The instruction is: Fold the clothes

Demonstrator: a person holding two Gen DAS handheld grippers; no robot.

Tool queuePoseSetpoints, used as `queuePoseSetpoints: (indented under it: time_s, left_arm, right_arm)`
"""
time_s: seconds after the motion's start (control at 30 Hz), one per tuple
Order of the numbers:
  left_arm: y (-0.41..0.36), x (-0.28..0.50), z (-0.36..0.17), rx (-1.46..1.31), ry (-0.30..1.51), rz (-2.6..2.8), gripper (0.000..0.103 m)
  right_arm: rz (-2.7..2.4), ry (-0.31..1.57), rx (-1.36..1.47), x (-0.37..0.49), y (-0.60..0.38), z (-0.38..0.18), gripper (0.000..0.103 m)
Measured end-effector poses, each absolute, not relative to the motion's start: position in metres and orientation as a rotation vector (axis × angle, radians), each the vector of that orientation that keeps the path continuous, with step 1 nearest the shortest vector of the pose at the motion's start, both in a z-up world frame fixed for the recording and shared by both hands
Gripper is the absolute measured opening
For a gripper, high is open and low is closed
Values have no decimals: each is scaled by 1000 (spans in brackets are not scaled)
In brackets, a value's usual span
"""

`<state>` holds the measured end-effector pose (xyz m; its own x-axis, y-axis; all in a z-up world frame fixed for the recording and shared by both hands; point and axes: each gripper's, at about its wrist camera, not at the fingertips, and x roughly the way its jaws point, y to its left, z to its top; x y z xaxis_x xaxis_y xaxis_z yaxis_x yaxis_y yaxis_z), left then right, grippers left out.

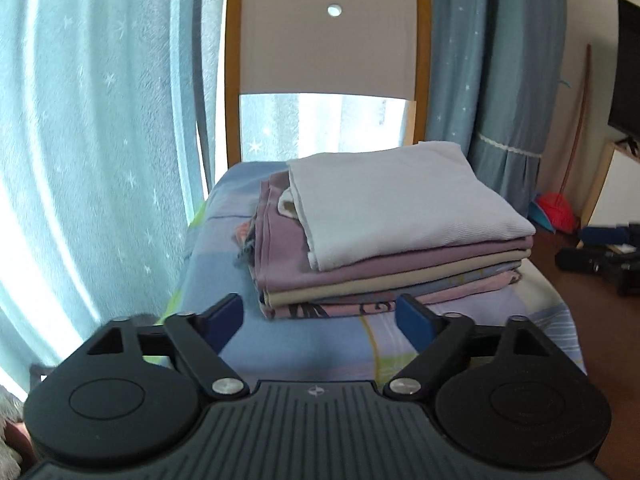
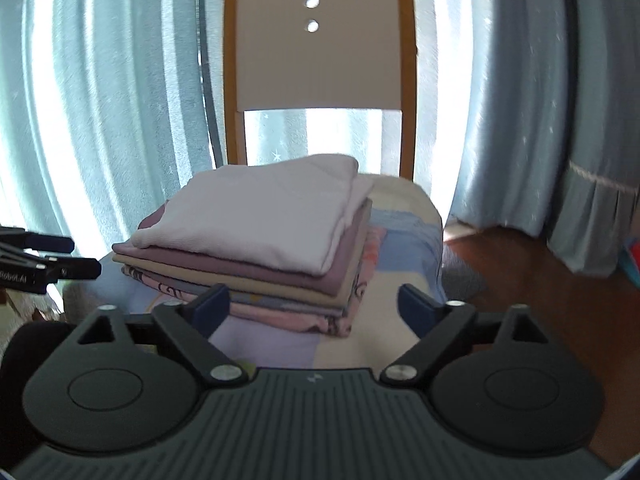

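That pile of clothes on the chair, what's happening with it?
A person holds two grippers for folding clothes. The left gripper and right gripper are both open and hold nothing. In front of them a neat stack of folded clothes sits on the chair, with a white piece on top.

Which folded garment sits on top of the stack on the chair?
The white ribbed garment lies on top of the stack; directly beneath it is the mauve one, then a beige one, with patterned pieces lowest.
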<state>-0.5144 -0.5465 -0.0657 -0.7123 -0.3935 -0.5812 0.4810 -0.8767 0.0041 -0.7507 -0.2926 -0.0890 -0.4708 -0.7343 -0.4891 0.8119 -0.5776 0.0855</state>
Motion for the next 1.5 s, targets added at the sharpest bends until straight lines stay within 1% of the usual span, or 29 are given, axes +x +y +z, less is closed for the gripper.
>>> queuePoseSetpoints:
  time_s: [0.03, 0.07, 0.23, 0.3, 0.47, 0.7, 1.5]
  left_arm:
    - [-545, -515, -67, 817, 210, -2521, 98]
    - [-543, -515, -68, 823, 218, -2514, 100]
    - [-535, -518, -73, 850, 255, -2480, 101]
    - [-532, -519, -75, 861, 270, -2466, 103]
    - [-526, -523, -80, 893, 263, -2439, 103]
    - [-526, -527, -86, 936, 318, -2407, 103]
    - [-521, -539, -93, 986, 270, -2373, 103]
  right_arm:
    - [-2110, 184, 620, -749, -293, -92, 100]
    - [-2109, 180, 636, -747, -294, -95, 102]
    - [-2106, 201, 692, -740, -300, -105, 102]
    - [-2112, 204, 711, -739, -301, -106, 102]
    - [-2135, 203, 752, -737, -304, -109, 102]
    - [-2115, 210, 805, -729, -317, -117, 102]
    - [-2127, 228, 862, -722, -326, -126, 102]
